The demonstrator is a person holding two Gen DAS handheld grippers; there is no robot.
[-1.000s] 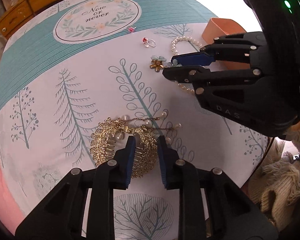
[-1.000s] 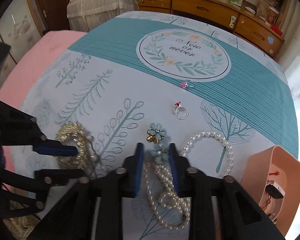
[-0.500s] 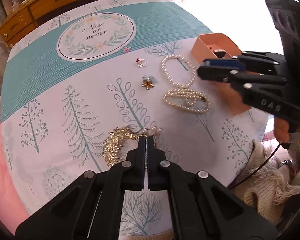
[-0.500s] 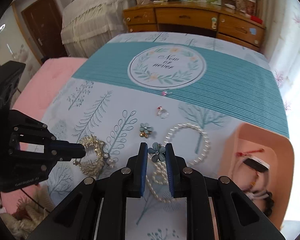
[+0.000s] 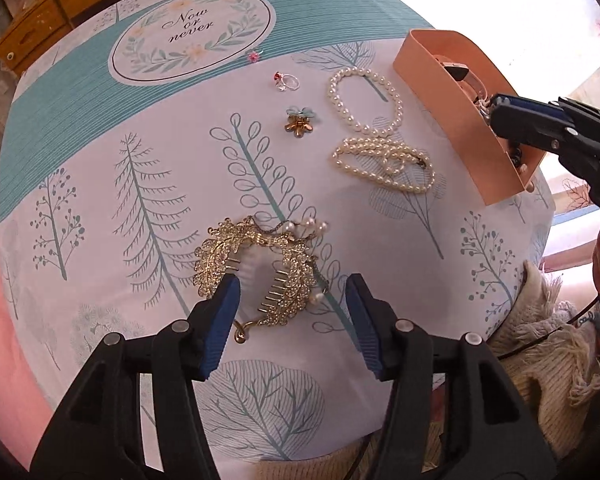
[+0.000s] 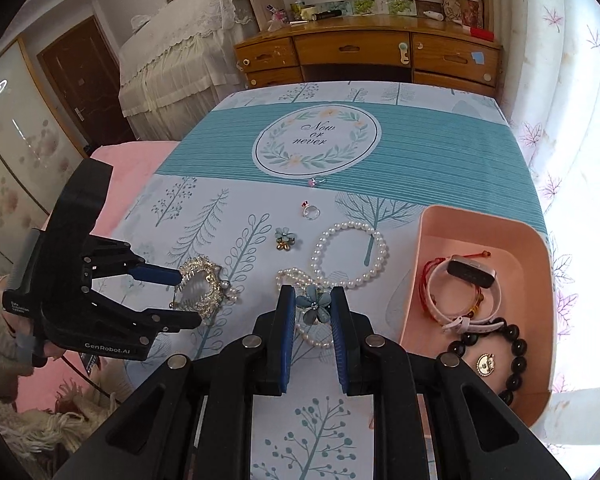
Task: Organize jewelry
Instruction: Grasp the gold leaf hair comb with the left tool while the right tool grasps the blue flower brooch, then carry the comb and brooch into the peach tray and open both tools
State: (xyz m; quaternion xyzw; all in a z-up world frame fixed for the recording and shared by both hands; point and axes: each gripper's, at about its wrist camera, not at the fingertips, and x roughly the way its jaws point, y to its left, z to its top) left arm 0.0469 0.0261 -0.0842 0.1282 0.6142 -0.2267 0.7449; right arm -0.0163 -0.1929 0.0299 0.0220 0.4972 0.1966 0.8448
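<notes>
Your peach plastic tray [image 6: 428, 264] already holds bracelets and a watch, but the gold leaf hair comb [image 5: 256, 268] lies between your left gripper's [image 5: 292, 312] spread jaws, pearl strands [image 5: 384, 160] and rings await, and your right gripper [image 6: 312, 312] grips a blue flower earring [image 6: 314, 308].

On the surface [image 6: 440, 152] before me, the hair comb [image 5: 256, 268] lies between my left hand-held gripper's [image 5: 292, 304] spread fingers. To its right lie the pearl strand [image 5: 384, 164] and, behind that, the pearl bracelet [image 6: 350, 254]. The tray [image 6: 432, 240] sits at the right edge, holding a watch [image 6: 470, 274] and bead bracelet [image 6: 508, 354]. My right hand-held gripper [image 6: 312, 308] pinches a flower earring [image 6: 314, 306].
</notes>
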